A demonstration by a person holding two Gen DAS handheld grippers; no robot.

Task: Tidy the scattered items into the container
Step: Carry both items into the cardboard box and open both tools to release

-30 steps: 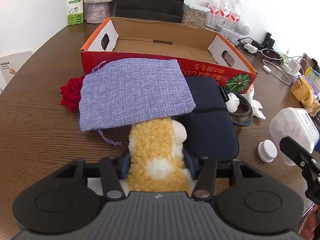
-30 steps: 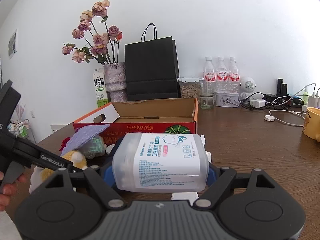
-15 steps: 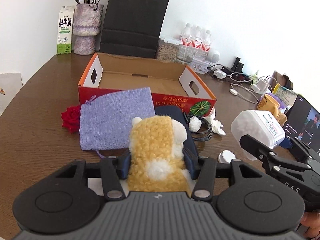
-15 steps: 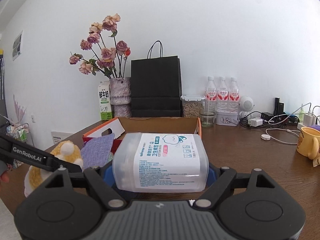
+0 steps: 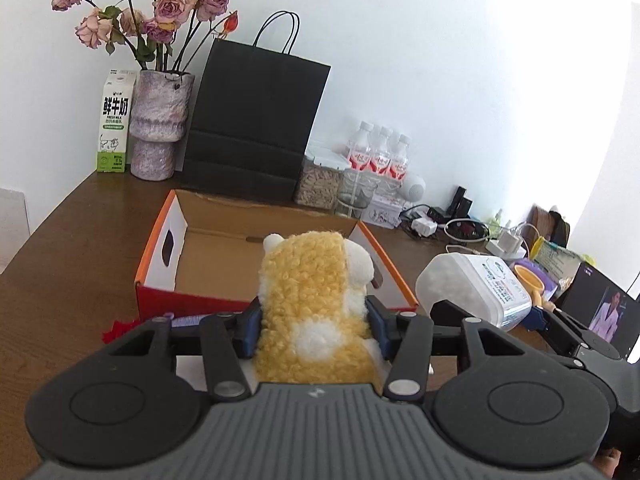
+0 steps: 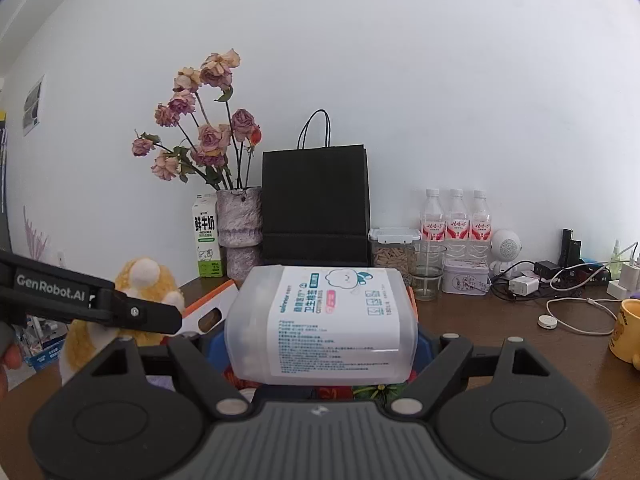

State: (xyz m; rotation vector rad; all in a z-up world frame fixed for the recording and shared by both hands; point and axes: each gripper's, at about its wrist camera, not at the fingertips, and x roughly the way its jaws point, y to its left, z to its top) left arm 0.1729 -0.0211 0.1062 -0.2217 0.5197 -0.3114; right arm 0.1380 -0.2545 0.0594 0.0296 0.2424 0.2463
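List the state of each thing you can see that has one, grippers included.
Left gripper: shut on the yellow and white plush toy, held up.
Right gripper: shut on the translucent plastic cotton swab box, lying sideways.
Orange-rimmed cardboard box: open, inside looks empty.
Black paper bag: upright.
Green and white milk carton: upright.

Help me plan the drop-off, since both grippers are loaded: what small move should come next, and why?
Probably ease the left gripper forward over the cardboard box before opening. Its jaws are shut on the plush toy, which sits near the box's front wall, and the box floor looks bare. The right gripper, holding the cotton swab box, is off to the side and could follow.
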